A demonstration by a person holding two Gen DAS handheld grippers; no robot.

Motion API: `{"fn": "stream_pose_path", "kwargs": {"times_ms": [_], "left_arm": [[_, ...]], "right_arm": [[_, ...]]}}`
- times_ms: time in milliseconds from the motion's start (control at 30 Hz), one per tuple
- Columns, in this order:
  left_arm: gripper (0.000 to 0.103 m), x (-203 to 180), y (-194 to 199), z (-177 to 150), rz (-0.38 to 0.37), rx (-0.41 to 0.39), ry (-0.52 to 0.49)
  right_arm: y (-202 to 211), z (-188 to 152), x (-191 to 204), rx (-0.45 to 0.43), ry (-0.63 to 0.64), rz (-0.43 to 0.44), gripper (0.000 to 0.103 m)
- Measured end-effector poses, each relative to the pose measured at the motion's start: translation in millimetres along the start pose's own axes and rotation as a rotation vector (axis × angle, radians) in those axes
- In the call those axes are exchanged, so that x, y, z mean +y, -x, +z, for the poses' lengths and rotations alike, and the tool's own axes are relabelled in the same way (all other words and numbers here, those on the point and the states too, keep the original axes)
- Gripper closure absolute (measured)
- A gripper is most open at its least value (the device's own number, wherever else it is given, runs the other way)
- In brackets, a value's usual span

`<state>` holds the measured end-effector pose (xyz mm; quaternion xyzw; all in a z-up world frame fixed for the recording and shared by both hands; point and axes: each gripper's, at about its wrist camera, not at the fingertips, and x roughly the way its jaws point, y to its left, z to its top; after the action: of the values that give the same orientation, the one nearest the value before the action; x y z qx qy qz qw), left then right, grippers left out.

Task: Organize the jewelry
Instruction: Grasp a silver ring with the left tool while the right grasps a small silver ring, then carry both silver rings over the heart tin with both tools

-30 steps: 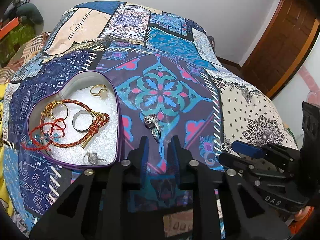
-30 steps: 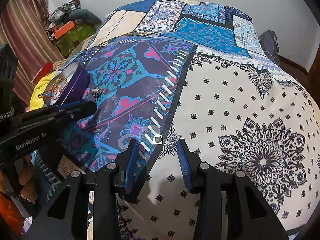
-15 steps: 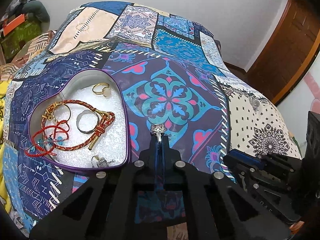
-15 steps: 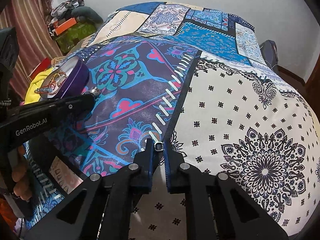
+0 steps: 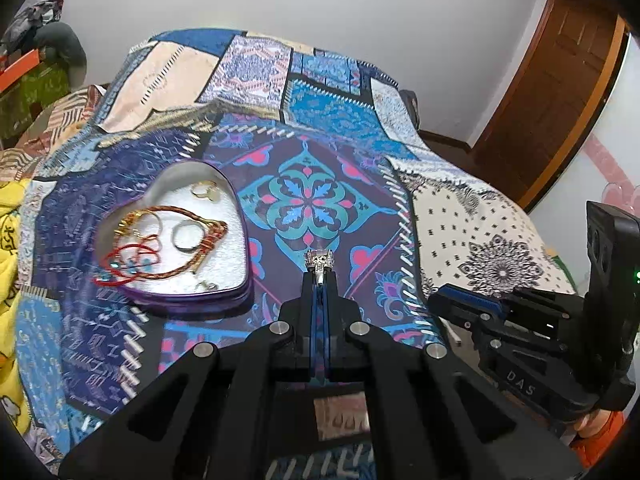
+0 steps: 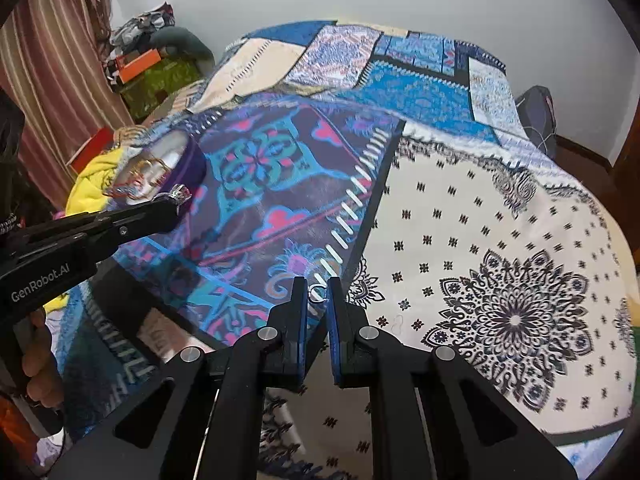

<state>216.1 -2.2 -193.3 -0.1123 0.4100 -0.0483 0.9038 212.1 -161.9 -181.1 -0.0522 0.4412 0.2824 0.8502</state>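
My left gripper [image 5: 319, 276] is shut on a silver stone-set ring [image 5: 319, 261] and holds it above the bedspread, right of a purple heart-shaped tin [image 5: 132, 204]. The tin holds red and gold cord bracelets [image 5: 160, 240], a silver band [image 5: 187, 236] and a gold ring [image 5: 205, 191]. My right gripper [image 6: 317, 294] is shut on a small silver ring [image 6: 316, 293], lifted off the bedspread. In the right wrist view the left gripper [image 6: 176, 200] with its ring [image 6: 180, 192] is at the left, in front of the tin [image 6: 184, 168].
A patchwork bedspread [image 5: 312, 200] covers the bed. A yellow cloth [image 5: 12, 216] lies at its left edge. A wooden door [image 5: 552, 92] is at the right, a striped curtain [image 6: 44, 64] and clutter at the far left.
Both grippers closed from open, each on a ring lying on the bedspread, and then lifted the rings up off the cloth.
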Motion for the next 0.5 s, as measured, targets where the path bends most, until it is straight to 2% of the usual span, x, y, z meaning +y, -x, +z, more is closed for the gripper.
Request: {"fn": "stream_pose_path", "kwargs": {"times_ms": [267,500], "left_arm": [[0.102,9,46,8,-0.006,-0.086,0.007],[0.102,23,81,19,0.023,-0.168,0.000]], "right_arm": [[36,19,11,-0.105,0.014,-0.011,0.095],[60,45,23,-0.195,0.042,-0.028,0.095]]}}
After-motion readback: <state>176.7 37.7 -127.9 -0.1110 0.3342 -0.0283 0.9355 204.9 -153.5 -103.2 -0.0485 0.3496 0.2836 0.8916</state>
